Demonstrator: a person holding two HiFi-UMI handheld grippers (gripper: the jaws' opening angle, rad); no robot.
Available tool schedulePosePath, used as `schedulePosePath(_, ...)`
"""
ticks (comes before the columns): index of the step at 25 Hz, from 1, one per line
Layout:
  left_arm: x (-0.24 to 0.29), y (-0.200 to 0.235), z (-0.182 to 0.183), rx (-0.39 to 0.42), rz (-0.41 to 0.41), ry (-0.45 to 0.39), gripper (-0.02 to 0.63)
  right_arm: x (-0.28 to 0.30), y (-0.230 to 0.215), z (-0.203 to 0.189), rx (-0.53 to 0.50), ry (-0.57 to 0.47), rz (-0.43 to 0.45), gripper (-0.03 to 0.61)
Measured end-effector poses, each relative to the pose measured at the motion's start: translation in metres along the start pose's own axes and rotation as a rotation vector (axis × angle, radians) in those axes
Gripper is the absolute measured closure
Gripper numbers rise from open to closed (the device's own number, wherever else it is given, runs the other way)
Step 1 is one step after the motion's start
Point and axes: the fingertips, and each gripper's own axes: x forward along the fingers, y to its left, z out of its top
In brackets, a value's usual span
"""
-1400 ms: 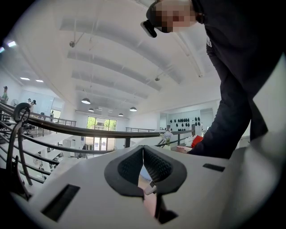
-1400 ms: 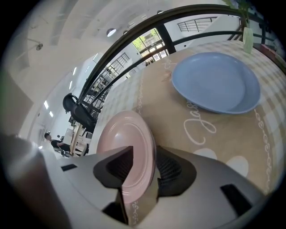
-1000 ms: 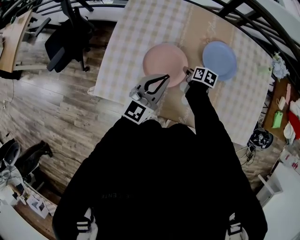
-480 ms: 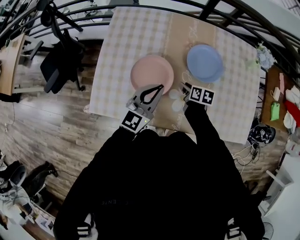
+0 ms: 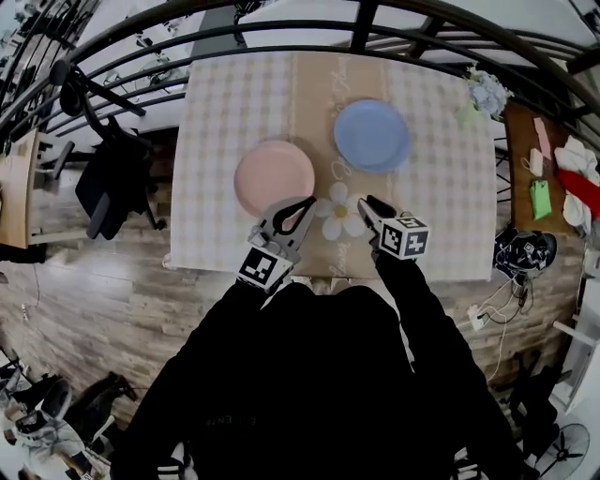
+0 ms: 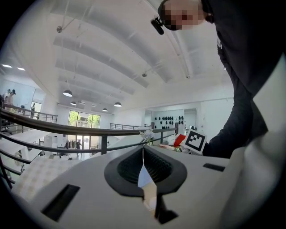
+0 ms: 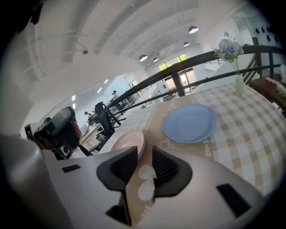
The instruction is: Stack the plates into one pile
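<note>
A pink plate point(image 5: 274, 178) lies on the left half of the checked table point(image 5: 211, 112), and a blue plate point(image 5: 371, 135) lies farther back on the tan runner; the two are apart. In the right gripper view the pink plate point(image 7: 129, 141) sits just beyond the jaws and the blue plate point(image 7: 190, 123) farther right. My left gripper point(image 5: 307, 203) hovers at the pink plate's near right rim, its tips together and holding nothing. My right gripper point(image 5: 364, 202) hangs over the runner short of the blue plate. Its jaws point(image 7: 144, 154) have just been closing, a gap remains and nothing is between them.
A vase of flowers point(image 5: 485, 94) stands at the table's far right corner. A dark railing point(image 5: 281, 28) runs behind the table. An office chair point(image 5: 103, 187) is on the floor to the left, and a cluttered side table point(image 5: 544, 178) stands to the right.
Both grippers have drawn back from the plates toward the table's near edge. The right gripper left the pink plate's right rim and rose. Both plates stayed where they were.
</note>
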Motion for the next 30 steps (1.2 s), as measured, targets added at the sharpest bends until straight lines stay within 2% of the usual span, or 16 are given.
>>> schedulePosePath(4, 0.012, -0.018, -0.003, 0.006, -0.035, 0.013, 0.592, -0.024, -0.015, -0.014, 0.010, -0.020, -0.022, 0.469)
schedulePosePath(7, 0.022, -0.032, -0.006, 0.009, -0.060, 0.029, 0.592, -0.043, -0.023, -0.014, -0.012, -0.082, -0.032, 0.492)
schedulePosePath(13, 0.039, -0.054, -0.010, 0.005, -0.098, 0.049, 0.592, -0.078, -0.018, 0.005, -0.157, -0.211, -0.027, 0.514)
schedulePosePath(19, 0.048, -0.067, -0.012, 0.015, -0.129, 0.062, 0.592, -0.107, 0.007, 0.030, -0.294, -0.308, 0.002, 0.535)
schedulePosePath(23, 0.052, -0.072, -0.010, 0.018, -0.139, 0.067, 0.592, -0.119, 0.016, 0.041, -0.340, -0.330, 0.012, 0.537)
schedulePosePath(30, 0.055, -0.077, -0.006, 0.026, -0.151, 0.073, 0.592, -0.128, 0.017, 0.046, -0.363, -0.339, 0.014, 0.538)
